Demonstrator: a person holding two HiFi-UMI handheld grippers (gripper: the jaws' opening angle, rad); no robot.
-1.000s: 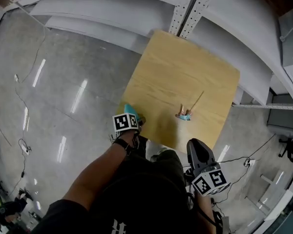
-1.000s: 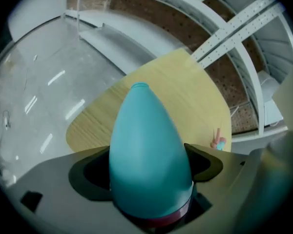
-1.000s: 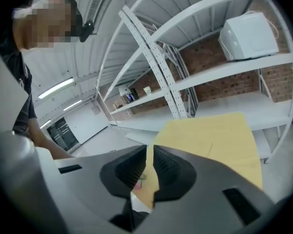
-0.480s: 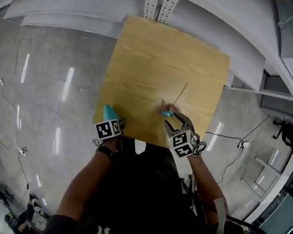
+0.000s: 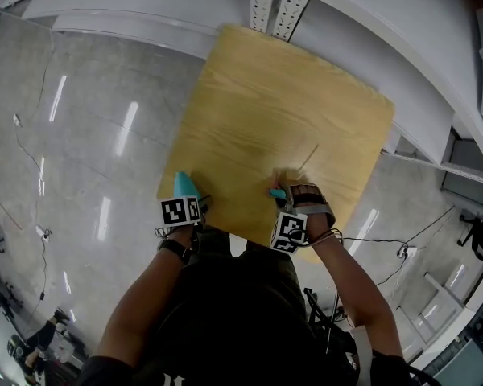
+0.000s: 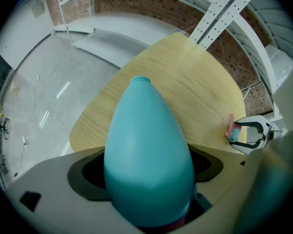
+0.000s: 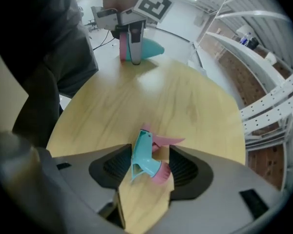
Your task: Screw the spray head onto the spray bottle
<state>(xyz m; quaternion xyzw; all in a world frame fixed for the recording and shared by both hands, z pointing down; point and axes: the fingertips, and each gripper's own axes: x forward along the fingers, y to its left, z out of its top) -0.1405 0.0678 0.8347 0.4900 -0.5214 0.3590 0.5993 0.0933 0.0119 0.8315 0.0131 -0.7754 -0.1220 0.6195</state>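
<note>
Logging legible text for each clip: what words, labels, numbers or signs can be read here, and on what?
No readable words or numbers.
Left marker cube and right marker cube: black-and-white square patterns only, no letters or digits.
Spray bottle and spray head: no label visible.
White print on the person's dark shirt: cut off by the frame edge, unreadable.

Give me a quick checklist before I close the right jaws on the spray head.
1. Bottle held by left gripper: ok, jaws shut on it.
2. Bottle neck bare, ready for the head: ok.
3. Spray head between right gripper's jaws: ok, it lies on the table.
4. Right grip made: not ok; the jaws have just been opening and stand apart around the head.
</note>
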